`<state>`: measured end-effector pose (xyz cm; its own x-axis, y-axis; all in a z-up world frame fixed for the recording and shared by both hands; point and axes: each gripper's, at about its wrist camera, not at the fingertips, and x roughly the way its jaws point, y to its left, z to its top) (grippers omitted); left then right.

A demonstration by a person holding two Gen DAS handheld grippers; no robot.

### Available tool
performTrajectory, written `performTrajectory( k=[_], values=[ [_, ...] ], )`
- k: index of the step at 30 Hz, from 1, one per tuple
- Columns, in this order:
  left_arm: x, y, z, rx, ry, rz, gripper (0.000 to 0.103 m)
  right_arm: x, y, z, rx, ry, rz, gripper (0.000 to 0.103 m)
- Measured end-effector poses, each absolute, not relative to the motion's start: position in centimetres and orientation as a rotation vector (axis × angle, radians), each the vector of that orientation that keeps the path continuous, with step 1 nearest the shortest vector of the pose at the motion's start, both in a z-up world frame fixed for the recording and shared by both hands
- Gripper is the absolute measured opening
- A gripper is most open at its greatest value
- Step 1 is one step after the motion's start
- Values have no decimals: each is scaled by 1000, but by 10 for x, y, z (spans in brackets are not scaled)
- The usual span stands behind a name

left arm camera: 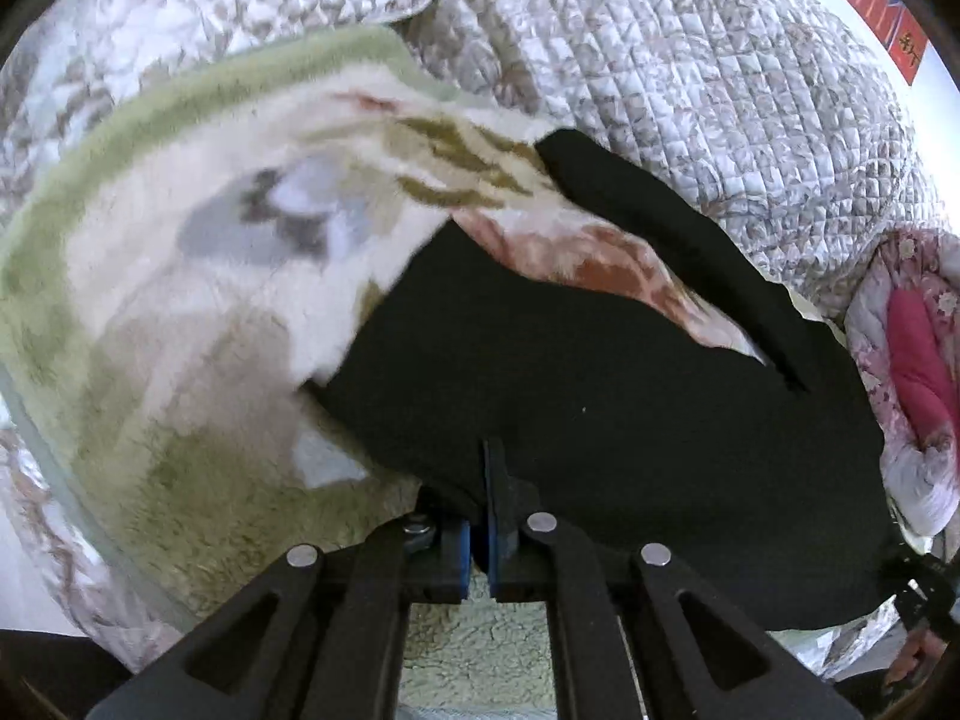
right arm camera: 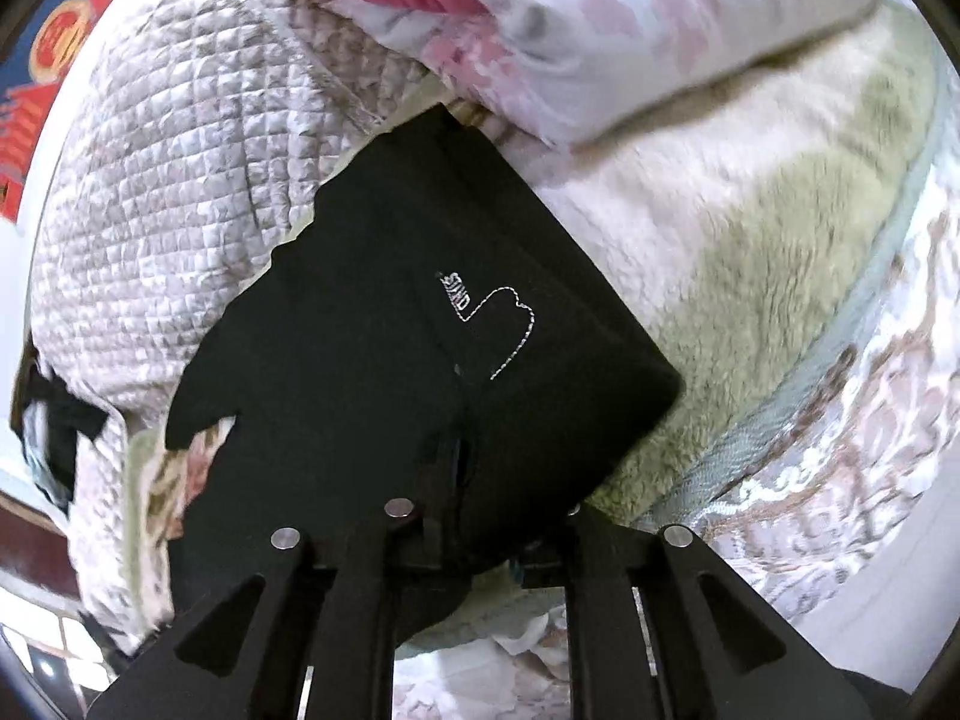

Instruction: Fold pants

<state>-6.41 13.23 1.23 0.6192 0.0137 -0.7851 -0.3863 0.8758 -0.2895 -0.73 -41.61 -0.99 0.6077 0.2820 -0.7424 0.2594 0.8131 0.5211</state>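
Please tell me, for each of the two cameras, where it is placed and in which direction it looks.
Left wrist: sits on the left gripper, looking down along its fingers, shut on the black pants, over a fleece blanket.
Right wrist: sits on the right gripper, looking down, shut on the pants, by a white stitched logo.
Shared: pants, fleece blanket, quilted cover, pink pillow.

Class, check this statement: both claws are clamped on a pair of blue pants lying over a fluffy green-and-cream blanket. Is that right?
Not quite: the pants are black, not blue, as the right wrist view shows. Otherwise it holds: the left claw and right claw are clamped on them over the fluffy blanket.
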Motion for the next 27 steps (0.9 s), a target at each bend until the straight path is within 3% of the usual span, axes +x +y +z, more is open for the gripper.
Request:
performTrajectory(
  k=[2, 4, 7, 13, 16, 21, 27],
  values=[
    [-71, 137, 16, -466, 879, 279, 11, -14, -419, -4, 635, 933, -21, 30],
    [-80, 144, 22, -479, 865, 327, 16, -26, -426, 3, 624, 910, -66, 33],
    [-88, 150, 38, -434, 813, 413, 17, -44, -435, 20, 558, 842, -152, 34],
    [-59, 123, 63, -353, 753, 265, 33, -40, -405, 52, 343, 710, -149, 34],
    [-37, 86, 56, -318, 793, 75, 35, -27, -370, 49, 214, 723, -48, 34],
    [-24, 43, 13, -237, 929, -30, 35, 3, -356, -7, 135, 966, -41, 34],
    [-16, 46, 18, -152, 908, 12, 37, 6, -357, 7, 143, 910, -12, 36]
  ],
)
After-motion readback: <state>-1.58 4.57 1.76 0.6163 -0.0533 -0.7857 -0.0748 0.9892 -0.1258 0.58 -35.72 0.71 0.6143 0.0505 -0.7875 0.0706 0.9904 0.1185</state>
